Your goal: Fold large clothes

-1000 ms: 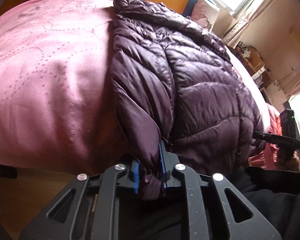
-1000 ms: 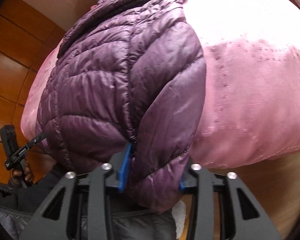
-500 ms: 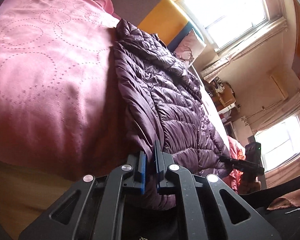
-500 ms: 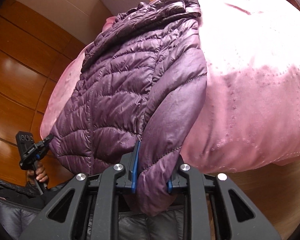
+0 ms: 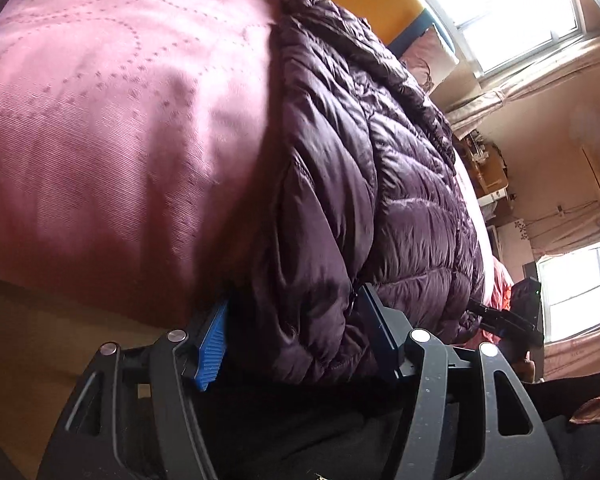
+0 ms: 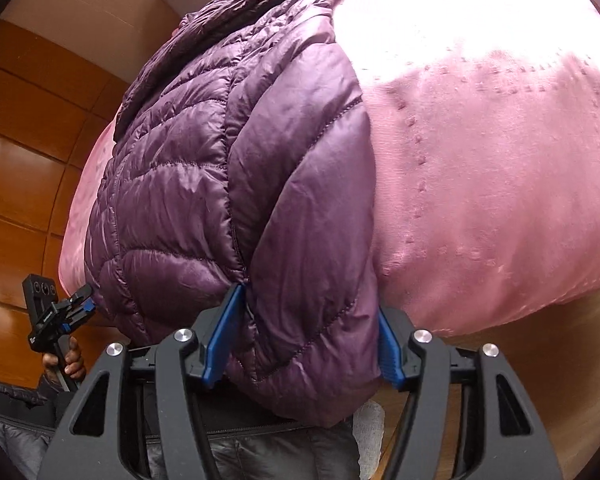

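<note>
Across the bed lies a pink bedspread (image 5: pixel 112 128), stitched with dotted circles, filling most of both views. On top of it, reaching down to the near edge, sits the purple puffer jacket (image 5: pixel 380 184), quilted, shiny, collar end far from the cameras, hem hanging just over the bed edge. Sleeves are laid in along each side (right sleeve runs down the jacket's right edge in the right wrist view).

Left gripper (image 5: pixel 296 340): jaws have just been opening, now standing fairly wide, with the left hem corner and sleeve end between them; left blue pad (image 5: pixel 212 344) is clear of the fabric, the right one seems to touch it, no squeeze visible.

Right gripper (image 6: pixel 304 340): jaws have just been opening too, standing fairly wide with the right sleeve cuff (image 6: pixel 312 360) between them; the puffy fabric fills the gap and brushes both pads, whether it is pressed I cannot tell for sure, looks released.

Right wrist view also shows a hand (image 6: pixel 66 360) holding the other gripper's handle at far left, in front of wood wall panels (image 6: pixel 20 152). Bright windows (image 5: pixel 500 12) beyond the bed in the left wrist view.
</note>
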Available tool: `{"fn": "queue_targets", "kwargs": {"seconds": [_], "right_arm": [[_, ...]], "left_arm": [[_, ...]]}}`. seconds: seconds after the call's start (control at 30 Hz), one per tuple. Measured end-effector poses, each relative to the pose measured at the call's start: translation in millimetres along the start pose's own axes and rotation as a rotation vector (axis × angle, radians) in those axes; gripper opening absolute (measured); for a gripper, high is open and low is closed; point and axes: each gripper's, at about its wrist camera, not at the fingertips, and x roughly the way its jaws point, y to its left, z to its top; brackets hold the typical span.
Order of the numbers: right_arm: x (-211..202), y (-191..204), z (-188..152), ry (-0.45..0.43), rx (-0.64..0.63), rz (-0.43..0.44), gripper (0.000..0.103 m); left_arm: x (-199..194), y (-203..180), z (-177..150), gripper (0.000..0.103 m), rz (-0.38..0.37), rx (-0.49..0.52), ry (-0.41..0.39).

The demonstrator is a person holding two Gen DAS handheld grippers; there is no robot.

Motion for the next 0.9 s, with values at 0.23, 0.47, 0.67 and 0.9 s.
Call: {"fn": "queue_targets", "kwargs": {"seconds": [0.23, 0.47, 0.67, 0.9], "right_arm": [[3.8, 12.7, -0.5, 0.041, -0.048, 0.034, 0.027], [-38.0, 45.0, 12.2, -0.034, -0.116, 0.153, 0.021], [-72.0, 55.9, 37.7, -0.159, -0.109, 0.287, 0.019], [-75.6, 73.8, 101.9, -0.28, -0.089, 0.319, 0.018]], "left_arm": [[4.0, -21.8, -3.6, 0.012, 0.017, 0.12, 0.027], [-34.0, -37.6, 12.2, 0.009, -0.133, 0.132, -0.089], [-56.0, -52.7, 43.3, 0.009, -0.25, 0.14, -0.189], [-56.3, -62.0, 101.4, 0.009, -0.277, 0.134, -0.28]]}}
